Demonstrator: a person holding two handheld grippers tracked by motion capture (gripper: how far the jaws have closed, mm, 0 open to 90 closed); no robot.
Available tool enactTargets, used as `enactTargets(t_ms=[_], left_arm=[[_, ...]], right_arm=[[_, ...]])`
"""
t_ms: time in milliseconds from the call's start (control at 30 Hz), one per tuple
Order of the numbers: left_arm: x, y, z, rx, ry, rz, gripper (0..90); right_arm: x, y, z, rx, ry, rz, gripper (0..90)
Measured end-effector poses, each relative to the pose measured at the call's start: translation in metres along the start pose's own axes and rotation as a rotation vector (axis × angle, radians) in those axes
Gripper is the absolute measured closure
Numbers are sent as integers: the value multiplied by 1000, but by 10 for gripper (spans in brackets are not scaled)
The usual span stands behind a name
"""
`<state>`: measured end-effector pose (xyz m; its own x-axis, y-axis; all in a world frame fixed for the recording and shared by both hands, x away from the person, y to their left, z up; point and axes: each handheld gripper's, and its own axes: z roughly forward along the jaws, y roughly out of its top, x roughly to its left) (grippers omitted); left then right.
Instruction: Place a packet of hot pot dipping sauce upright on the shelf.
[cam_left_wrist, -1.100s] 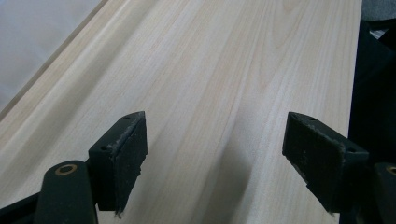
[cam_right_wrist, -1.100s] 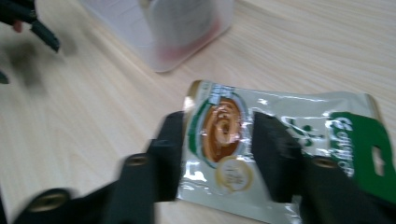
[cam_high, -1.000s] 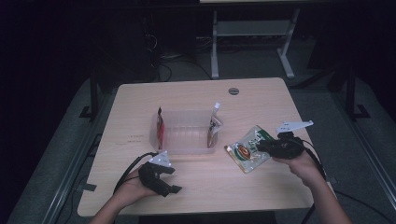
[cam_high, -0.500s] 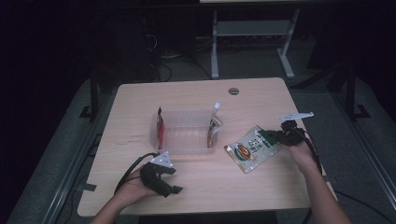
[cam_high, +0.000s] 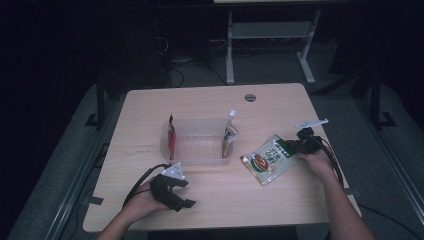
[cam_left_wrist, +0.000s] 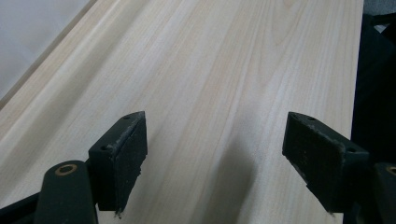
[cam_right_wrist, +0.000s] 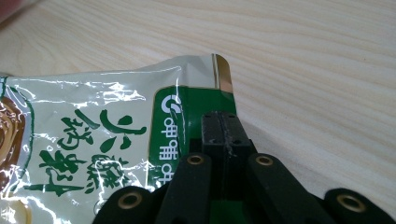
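We found a light wooden table (cam_high: 215, 107) with a round grommet hole (cam_high: 250, 97) near its far edge, and at its middle a clear, rectangular plastic bin (cam_high: 197, 142). A red flat pouch (cam_high: 171, 137) stood upright against the bin's left end wall, and a spouted pouch with a white cap (cam_high: 229, 135) stood upright at its right end wall. To the right of the bin, near it but apart, a glossy green-and-white food packet with printed green characters (cam_high: 266, 159) lay tilted, its near end on the table. The right gripper (cam_high: 295, 146), held in the person's right hand (cam_high: 316, 161), met that packet at its far right corner; in the right gripper view the black jaws were pressed together on the packet's green edge (cam_right_wrist: 196, 116), pinching it just below its gold-trimmed corner. The left gripper (cam_high: 181, 200) rested in the person's left hand (cam_high: 142, 202) on the near left part of the table, well apart from the bin's front wall, with its cable (cam_high: 142, 177) looping back toward the person. In the left gripper view its jaws stood spread wide over bare wood grain (cam_left_wrist: 219, 84), with nothing between them. Beyond the table we noted a dark floor and a white metal stand (cam_high: 265, 35).
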<state>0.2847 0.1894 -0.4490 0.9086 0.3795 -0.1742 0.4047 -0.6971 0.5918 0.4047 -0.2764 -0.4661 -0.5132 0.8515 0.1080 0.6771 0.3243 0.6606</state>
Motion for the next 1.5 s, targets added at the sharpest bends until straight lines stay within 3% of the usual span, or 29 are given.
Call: enactTargets(t_ms=[167, 267, 433, 633, 900, 1033, 1167, 1500], left_arm=[[-1, 0, 0, -1, 1, 2, 218], [0, 0, 1, 2, 0, 0, 219], [0, 1, 1, 2, 0, -2, 218], [-1, 0, 1, -5, 0, -3, 219], [0, 0, -1, -4, 3, -2, 218], [-1, 0, -2, -11, 5, 2, 218], [0, 0, -3, -15, 10, 5, 218], [0, -1, -4, -24, 12, 6, 218]], right_arm=[[-1, -1, 1, 2, -7, 4, 897], [0, 0, 4, -3, -18, -20, 897], [-2, 2, 8, -16, 11, -9, 897], [4, 3, 8, -6, 45, -29, 897], [25, 7, 13, 18, 102, -102, 897], [39, 8, 14, 39, 122, -162, 897], [53, 8, 14, 59, 164, -210, 897], [84, 7, 16, 87, 277, -280, 897]])
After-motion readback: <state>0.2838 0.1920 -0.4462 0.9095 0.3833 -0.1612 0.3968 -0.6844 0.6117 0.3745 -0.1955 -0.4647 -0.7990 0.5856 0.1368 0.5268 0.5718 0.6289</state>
